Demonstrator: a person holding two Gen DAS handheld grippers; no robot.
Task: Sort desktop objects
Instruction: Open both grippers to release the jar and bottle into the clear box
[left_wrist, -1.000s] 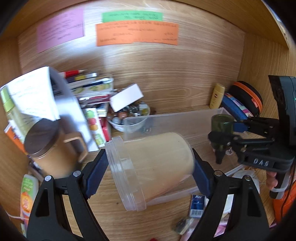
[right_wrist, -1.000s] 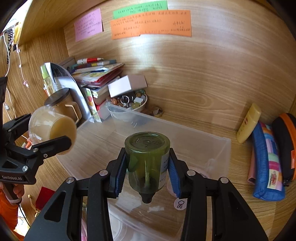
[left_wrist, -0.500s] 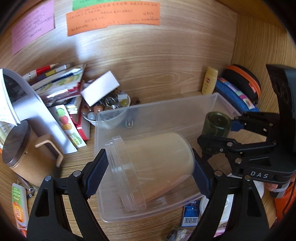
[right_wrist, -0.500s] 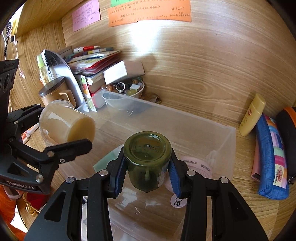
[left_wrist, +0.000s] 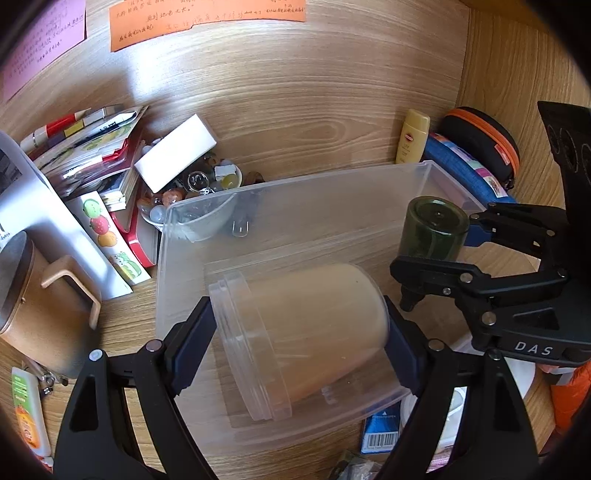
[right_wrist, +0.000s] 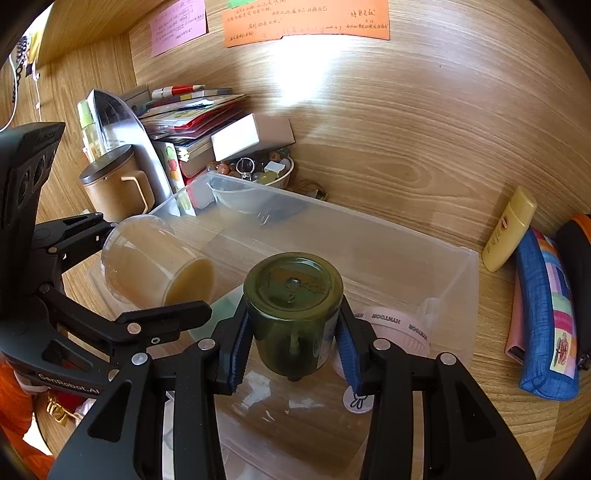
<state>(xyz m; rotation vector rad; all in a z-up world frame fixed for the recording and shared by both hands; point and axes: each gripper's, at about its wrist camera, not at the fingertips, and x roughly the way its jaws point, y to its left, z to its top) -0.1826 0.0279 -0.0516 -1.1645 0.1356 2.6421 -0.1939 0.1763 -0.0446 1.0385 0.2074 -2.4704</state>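
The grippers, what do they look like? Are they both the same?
Nearly the same. The left gripper and right gripper are both black plastic frames with silver bolts and blue ribbed pads on the fingers. White lettering on one side reads "GenRobot.AI", on another "DAS". An orange sleeve shows behind the right one.

cup (left_wrist: 306, 332) left of jar (left_wrist: 432, 229), over bin (left_wrist: 295, 192)

**Open bin ahead, clutter on both flanks**

Your way into the clear bin (right_wrist: 436, 258) is open from above; its far half lies bare. To the left, the brown mug (right_wrist: 110, 184) and book stack (right_wrist: 192, 118) crowd its corner. A bead bowl (right_wrist: 269, 173) sits behind it. On the right, the yellow tube (right_wrist: 509, 229) and blue pouch (right_wrist: 546, 317) line the desk.
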